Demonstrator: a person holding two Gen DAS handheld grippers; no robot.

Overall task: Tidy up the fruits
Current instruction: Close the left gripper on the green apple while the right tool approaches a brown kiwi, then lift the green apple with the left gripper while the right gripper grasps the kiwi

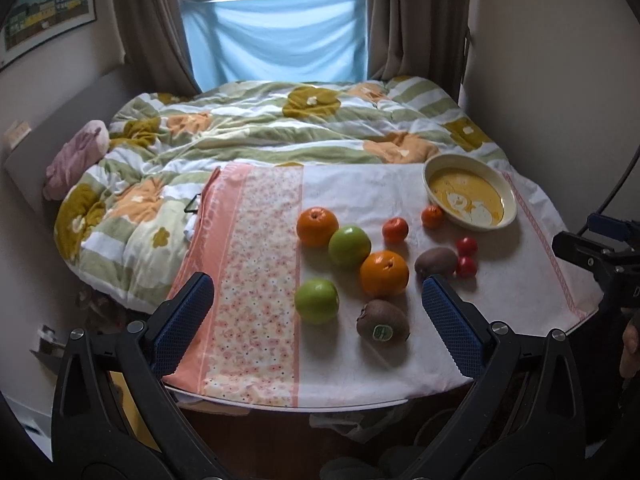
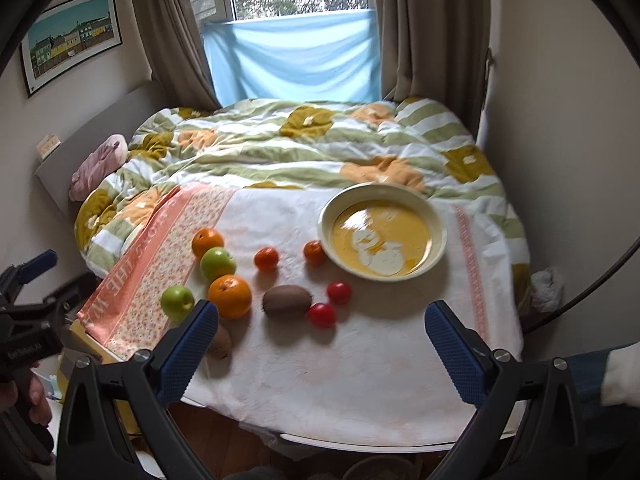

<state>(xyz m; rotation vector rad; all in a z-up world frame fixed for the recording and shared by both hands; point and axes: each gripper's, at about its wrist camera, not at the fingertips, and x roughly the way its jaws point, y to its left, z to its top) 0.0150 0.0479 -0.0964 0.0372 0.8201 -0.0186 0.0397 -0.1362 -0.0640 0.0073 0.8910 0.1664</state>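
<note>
Hovering tongs (image 1: pixel 316 316) wide, fruit near table edge (image 1: pixel 288 400)

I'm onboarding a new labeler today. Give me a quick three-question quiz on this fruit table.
1. True or false: the yellow dish already holds fruit.
2. How many green apples lie on the cloth?
3. The kiwi with a sticker lies: A) inside the dish B) nearest the left gripper C) on the quilt

Key: 1 false; 2 two; 3 B
</note>
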